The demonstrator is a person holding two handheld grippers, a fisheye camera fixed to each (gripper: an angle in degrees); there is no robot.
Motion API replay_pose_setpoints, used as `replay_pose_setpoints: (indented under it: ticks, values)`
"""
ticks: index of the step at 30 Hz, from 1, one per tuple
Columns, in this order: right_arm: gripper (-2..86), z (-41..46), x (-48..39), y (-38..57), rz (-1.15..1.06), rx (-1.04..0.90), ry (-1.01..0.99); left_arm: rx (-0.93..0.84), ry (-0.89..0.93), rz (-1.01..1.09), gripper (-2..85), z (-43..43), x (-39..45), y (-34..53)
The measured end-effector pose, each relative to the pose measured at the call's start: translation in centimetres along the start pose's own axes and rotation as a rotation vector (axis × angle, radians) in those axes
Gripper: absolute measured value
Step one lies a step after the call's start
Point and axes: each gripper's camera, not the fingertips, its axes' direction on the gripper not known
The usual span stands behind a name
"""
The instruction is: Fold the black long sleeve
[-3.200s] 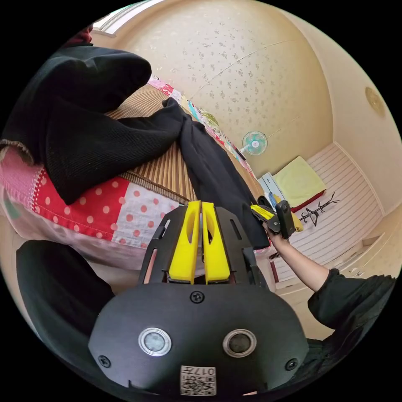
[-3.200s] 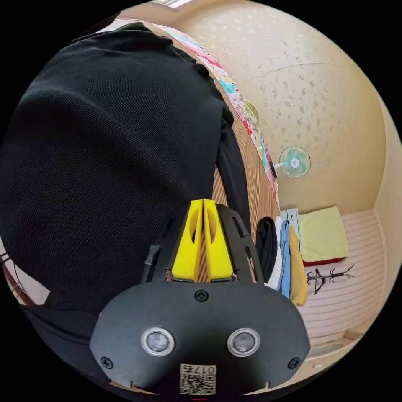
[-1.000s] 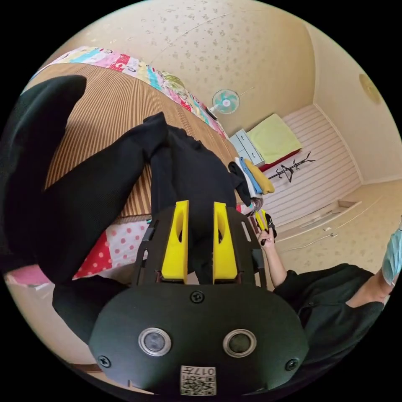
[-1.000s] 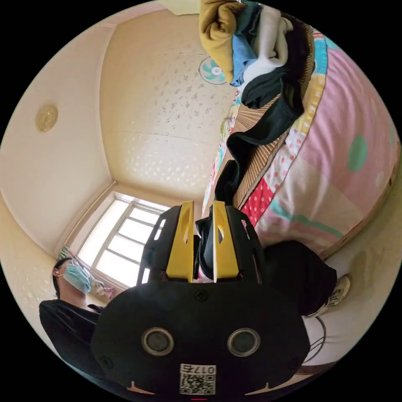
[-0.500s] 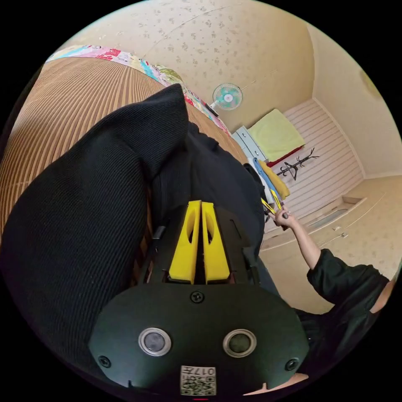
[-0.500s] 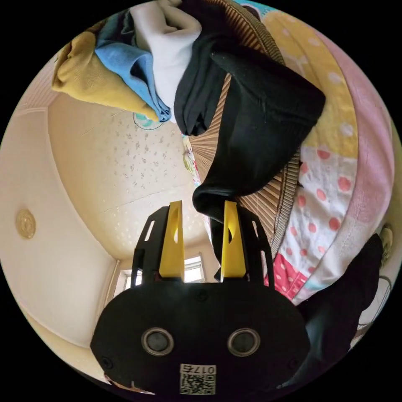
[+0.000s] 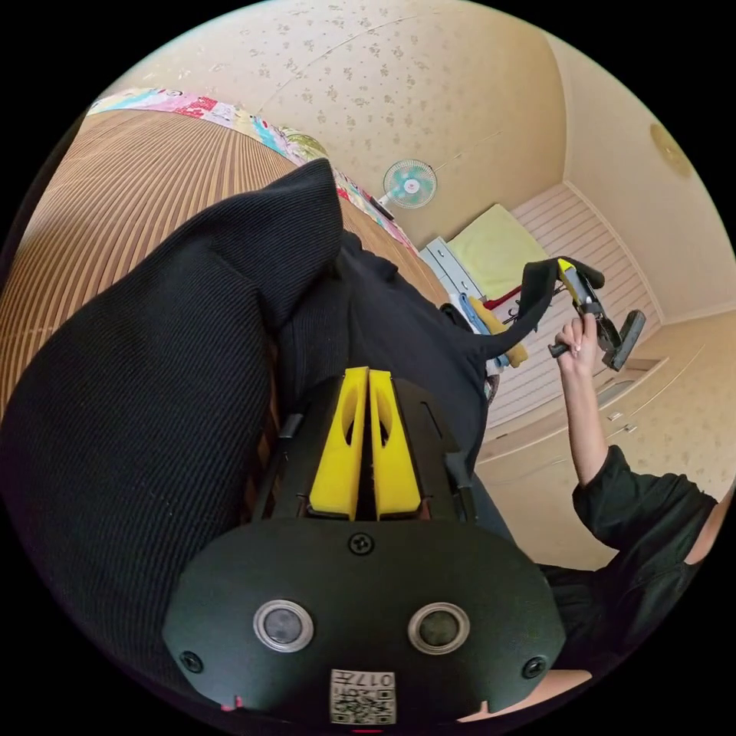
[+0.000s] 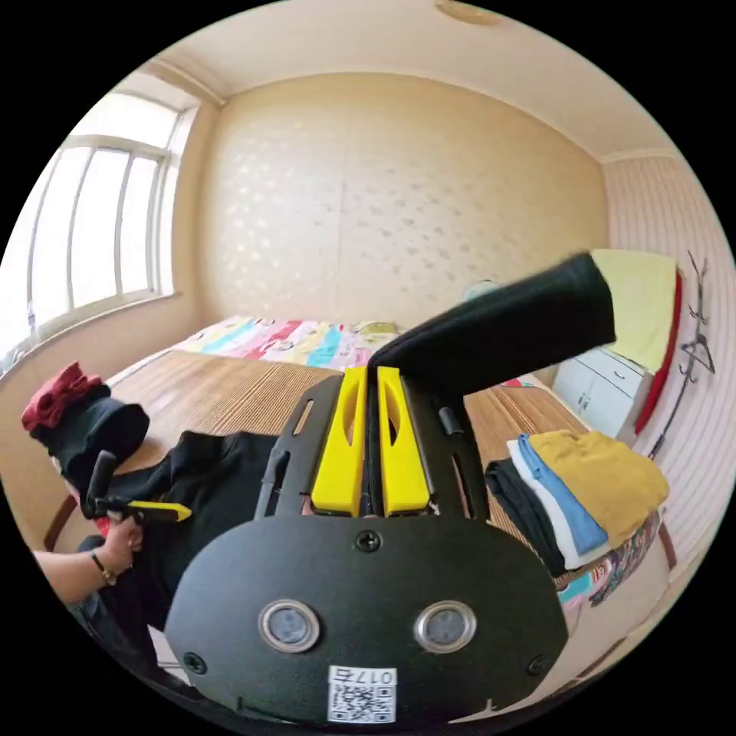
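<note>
Black ribbed long-sleeve top (image 7: 176, 368): spread over the striped brown bamboo mat (image 7: 146, 192) on the bed, taking up the left and centre of the left gripper view; in the right gripper view its body lies at lower left (image 8: 207, 468).
Sleeve (image 8: 506, 330): lifted off the mat, running from the frame's centre up to the right in the right gripper view; in the left gripper view it rises at middle right.
Left gripper (image 7: 368, 383): yellow jaws closed together over the black fabric at lower centre; whether cloth is pinched between them cannot be told.
Right gripper (image 8: 370, 379): yellow jaws pressed together on the sleeve's near end; it also appears at the right of the left gripper view (image 7: 571, 276), held by a hand (image 7: 575, 337).
Stack of folded clothes, black, white, blue and mustard (image 8: 575, 491): on the mat's edge, lower right.
Red and black bundle (image 8: 73, 422): middle left.
</note>
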Motion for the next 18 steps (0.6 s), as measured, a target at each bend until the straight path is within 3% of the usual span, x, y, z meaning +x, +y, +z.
replay_pose_setpoints:
  ticks: [2, 5, 7, 9, 14, 16, 18]
  values:
    - [3.0, 6.5, -5.1, 3.3, -0.085, -0.222, -0.189, 0.002, 0.007, -0.004, -1.0, -0.2, -0.3, 0.2]
    - [3.2, 15.2, -8.9, 10.3, 0.060, -0.519, -0.219, 0.003, 0.010, -0.008, -1.0, -0.3, -0.6, 0.4]
    - [3.6, 14.8, -8.4, 12.5, 0.202, -0.395, -0.287, 0.004, 0.013, -0.008, -1.0, -0.3, -0.8, 0.5]
    - [4.3, 15.4, -7.4, 13.1, 0.347, -0.415, -0.389, 0.005, 0.015, -0.005, -1.0, -0.4, -0.9, 0.6]
    - [6.1, 13.3, -7.2, 12.3, 0.378, -0.258, -0.332, 0.015, 0.011, 0.011, -1.0, -0.5, -1.0, 0.9]
    - [6.3, 14.4, -7.6, 12.2, 0.350, -0.288, -0.289, 0.015, 0.010, 0.012, -1.0, -0.5, -1.0, 1.0]
    - [6.5, 18.6, -7.9, 13.0, 0.337, -0.484, -0.259, 0.015, 0.012, 0.012, -1.0, -0.6, -1.0, 1.1]
